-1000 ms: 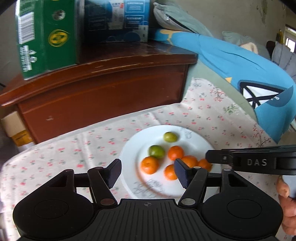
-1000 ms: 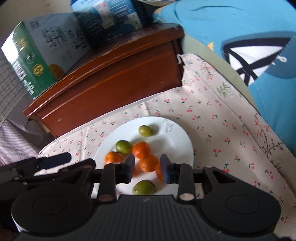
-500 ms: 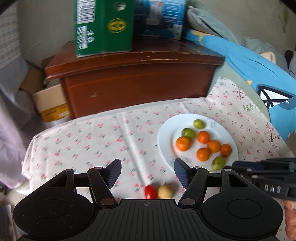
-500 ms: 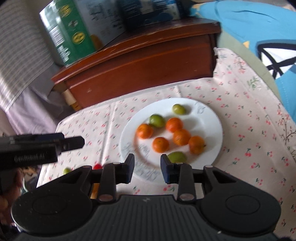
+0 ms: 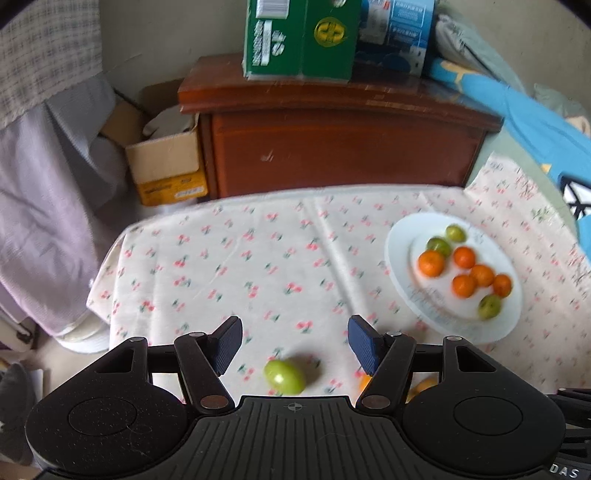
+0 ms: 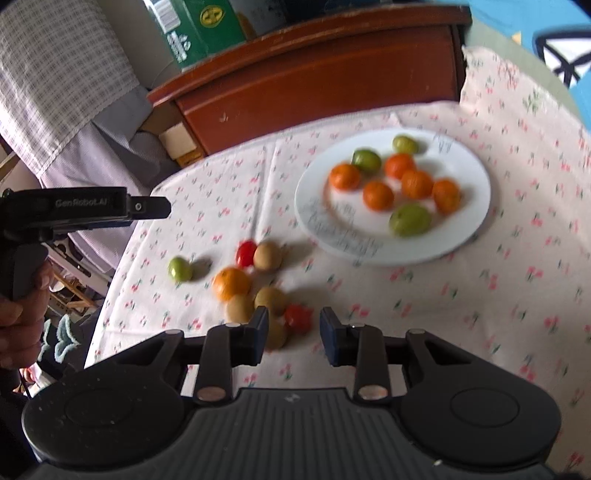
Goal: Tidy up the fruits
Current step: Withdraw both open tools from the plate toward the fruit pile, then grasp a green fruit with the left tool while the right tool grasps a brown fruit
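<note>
A white plate (image 6: 467, 173) on the cherry-print cloth holds several oranges (image 6: 377, 195) and green fruits (image 6: 410, 220). To its left, loose fruits lie on the cloth: an orange (image 6: 232, 283), tan ones (image 6: 266, 254), a red one (image 6: 245, 253) and a green one (image 6: 180, 268). My right gripper (image 6: 294, 332) hovers open over this pile, with a red fruit (image 6: 297, 317) just past its tips, untouched. My left gripper (image 5: 295, 345) is open above the green fruit (image 5: 284, 376). In the left wrist view the plate (image 5: 399, 258) is off to the right.
A brown wooden cabinet (image 5: 340, 147) stands behind the table, with a green carton (image 5: 299, 37) and a blue carton (image 5: 397, 33) on top. A cardboard box (image 5: 166, 162) sits left of it. Blue bedding (image 5: 532, 125) lies to the right. The cloth's edge (image 5: 107, 273) drops off at left.
Both grippers have swung left, away from the plate and over the loose fruits. The plate now sits to the right in both views. Neither jaw gap has changed.
</note>
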{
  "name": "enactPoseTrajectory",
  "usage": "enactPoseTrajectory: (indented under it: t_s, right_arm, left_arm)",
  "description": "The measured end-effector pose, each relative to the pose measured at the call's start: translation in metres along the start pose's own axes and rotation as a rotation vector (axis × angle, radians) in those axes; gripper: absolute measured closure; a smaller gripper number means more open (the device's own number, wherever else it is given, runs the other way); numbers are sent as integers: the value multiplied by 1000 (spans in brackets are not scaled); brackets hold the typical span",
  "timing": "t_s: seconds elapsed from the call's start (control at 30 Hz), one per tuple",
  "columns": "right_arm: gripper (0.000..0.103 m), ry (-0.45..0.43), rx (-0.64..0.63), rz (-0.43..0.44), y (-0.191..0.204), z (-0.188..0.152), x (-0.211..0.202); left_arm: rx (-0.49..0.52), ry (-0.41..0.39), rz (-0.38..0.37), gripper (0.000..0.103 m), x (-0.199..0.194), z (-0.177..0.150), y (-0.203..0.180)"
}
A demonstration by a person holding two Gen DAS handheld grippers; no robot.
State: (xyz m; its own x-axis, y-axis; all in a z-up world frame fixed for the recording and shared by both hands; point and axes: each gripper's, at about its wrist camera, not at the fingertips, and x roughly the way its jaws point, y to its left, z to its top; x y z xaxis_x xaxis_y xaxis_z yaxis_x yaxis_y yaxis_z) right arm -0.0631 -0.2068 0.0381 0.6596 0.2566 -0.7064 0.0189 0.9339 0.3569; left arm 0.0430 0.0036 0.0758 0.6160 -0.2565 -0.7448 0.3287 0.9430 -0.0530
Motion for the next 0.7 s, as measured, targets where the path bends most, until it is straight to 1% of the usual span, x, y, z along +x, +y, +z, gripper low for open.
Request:
enactPoseTrajectory:
  t_s: [0.07,0.13,0.33,0.47,0.57,0.7]
  right_arm:
    - [71,8,-5,1,4,-7,3]
    - [71,18,-8,2,8,-13,6]
    - [71,33,-43,3,17,-23,16]
    - [71,22,-51,1,20,-23,20]
    - [71,17,-60,-17,22,-23,24]
    - [71,26,-50,-25,22,-22,29]
  left_arm:
    - [12,5,1,40,3,-7,2]
    - [46,7,17,40,7,-13,1]
    - [112,-9,26,41,17,-24,1]
    - [125,-13,9,41,24,-29,2]
    - [133,-10,-3,41,29,-31,2]
    - [134,-1,-9,41,37,-34,2]
